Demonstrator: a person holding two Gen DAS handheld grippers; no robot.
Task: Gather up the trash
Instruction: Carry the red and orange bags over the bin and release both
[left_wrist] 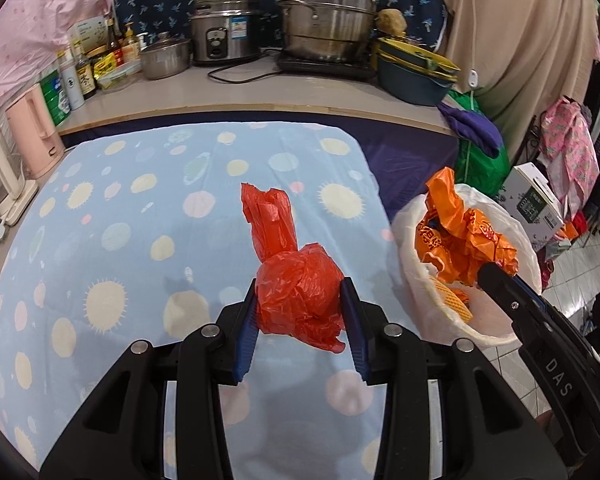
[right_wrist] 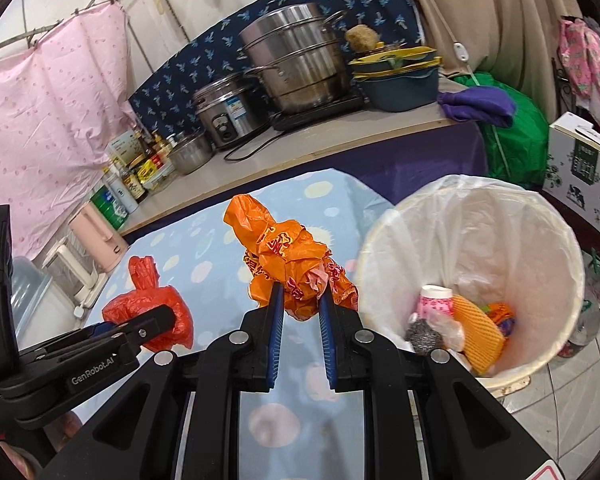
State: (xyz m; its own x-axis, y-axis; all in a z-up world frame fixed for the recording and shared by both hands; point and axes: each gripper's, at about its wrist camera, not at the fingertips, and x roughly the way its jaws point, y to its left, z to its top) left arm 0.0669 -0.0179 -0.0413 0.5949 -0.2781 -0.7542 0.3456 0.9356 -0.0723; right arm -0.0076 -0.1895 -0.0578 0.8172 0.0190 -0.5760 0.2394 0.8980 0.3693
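Pale blue cloth printed with cream and pink spots covers one table [left_wrist: 120, 216], which fills the centre and lower left of the left wrist view. One white-lined bin [right_wrist: 476, 216] is seen at the right of the right wrist view, just beside the table's right edge; inside it, low in the frame, one pink-patterned cup [right_wrist: 434, 302], one yellow ribbed piece [right_wrist: 480, 330], one grey scourer [right_wrist: 422, 336] and some orange and clear scraps are counted. On one counter [left_wrist: 236, 92] across the top of the left wrist view, one tall stacked steel steamer [left_wrist: 328, 16], one rice cooker [left_wrist: 224, 34] and one small lidded pot [left_wrist: 166, 56] are ranged, with a cluster of bottles at upper left. Two plastic bags are held, one per gripper. The red bag [left_wrist: 296, 284] is pinched between the blue pads of the left gripper [left_wrist: 302, 312], at frame centre over the cloth. The orange printed bag [right_wrist: 296, 264] is clamped by the right gripper [right_wrist: 302, 308], whose fingers are pressed onto its crumpled lower part; it is placed centre frame, just left of the bin's rim in that view.
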